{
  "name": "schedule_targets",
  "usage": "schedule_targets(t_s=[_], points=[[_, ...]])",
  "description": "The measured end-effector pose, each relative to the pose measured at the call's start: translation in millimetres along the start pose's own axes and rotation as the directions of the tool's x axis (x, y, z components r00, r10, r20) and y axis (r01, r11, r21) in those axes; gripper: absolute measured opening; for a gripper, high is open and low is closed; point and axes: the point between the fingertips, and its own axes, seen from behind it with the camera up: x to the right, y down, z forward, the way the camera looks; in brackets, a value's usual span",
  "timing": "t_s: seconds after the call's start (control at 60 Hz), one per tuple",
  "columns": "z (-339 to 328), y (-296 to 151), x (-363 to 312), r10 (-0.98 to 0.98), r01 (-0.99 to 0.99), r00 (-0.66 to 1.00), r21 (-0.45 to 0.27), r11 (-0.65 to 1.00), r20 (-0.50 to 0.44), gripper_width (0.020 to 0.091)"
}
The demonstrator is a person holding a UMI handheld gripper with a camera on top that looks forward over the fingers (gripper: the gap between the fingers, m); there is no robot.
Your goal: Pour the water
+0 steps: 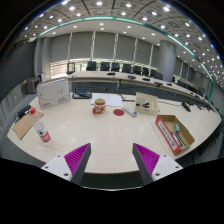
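Item 1: your gripper (110, 160), held level above the near edge of the pale table (100, 125), its 2 fingers spread wide with nothing between them. Item 2: bottle (43, 133), red-labelled, upright, ahead to the left. Item 3: jar (99, 105), mid-table, well beyond the fingers. Item 4: open cardboard box (174, 132), ahead right.

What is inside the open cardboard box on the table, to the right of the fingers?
The cardboard box lies open on the table, beyond the open gripper. Only its red-edged rim and pale inner walls show; its near wall hides the bottom, so contents cannot be told.
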Motion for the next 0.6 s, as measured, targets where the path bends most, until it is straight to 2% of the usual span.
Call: schedule_targets(t_s=[0.2, 0.483, 0.6], points=[[-5, 18, -126, -0.009, 0.010, 0.997, -0.013, 1.000, 0.071, 0.0862], [28, 28, -301, 0.012, -0.019, 0.983, 0.039, 0.999, 0.182, 0.0863], [69, 17, -335, 0.017, -0.034, 0.987, 0.101, 0.994, 0.158, 0.0861]])
